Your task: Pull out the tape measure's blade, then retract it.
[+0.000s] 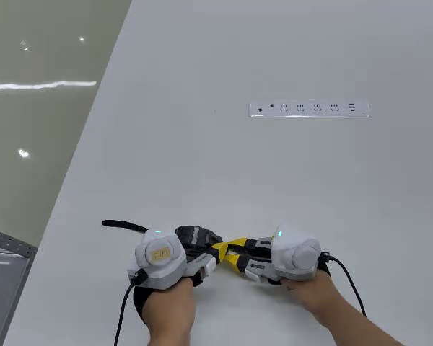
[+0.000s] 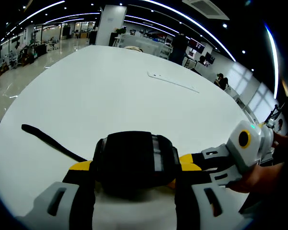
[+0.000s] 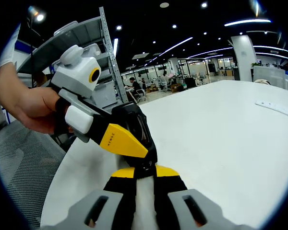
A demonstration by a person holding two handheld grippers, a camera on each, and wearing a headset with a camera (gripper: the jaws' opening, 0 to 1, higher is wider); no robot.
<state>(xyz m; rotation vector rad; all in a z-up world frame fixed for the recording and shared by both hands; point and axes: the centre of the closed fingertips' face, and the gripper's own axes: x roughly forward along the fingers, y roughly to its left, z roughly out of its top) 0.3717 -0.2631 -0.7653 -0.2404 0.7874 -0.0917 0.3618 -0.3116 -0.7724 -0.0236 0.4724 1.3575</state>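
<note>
Low over the white bench (image 1: 274, 173), the left gripper's (image 2: 134, 166) fingers clamp the black rounded tape measure (image 2: 132, 152) between them, while the right gripper's (image 3: 143, 173) narrow fingers pinch its front corner.

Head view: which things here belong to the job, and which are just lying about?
Job: tape measure with its black strap; left claw and right claw, both closed on it.
Lying about: power strip on the white table.

White workbench (image 1: 274, 180); power strip (image 1: 309, 109) on it; glossy green floor (image 1: 36, 108) alongside; ceiling strip lights (image 3: 247, 22); metal shelving (image 3: 107, 43).
</note>
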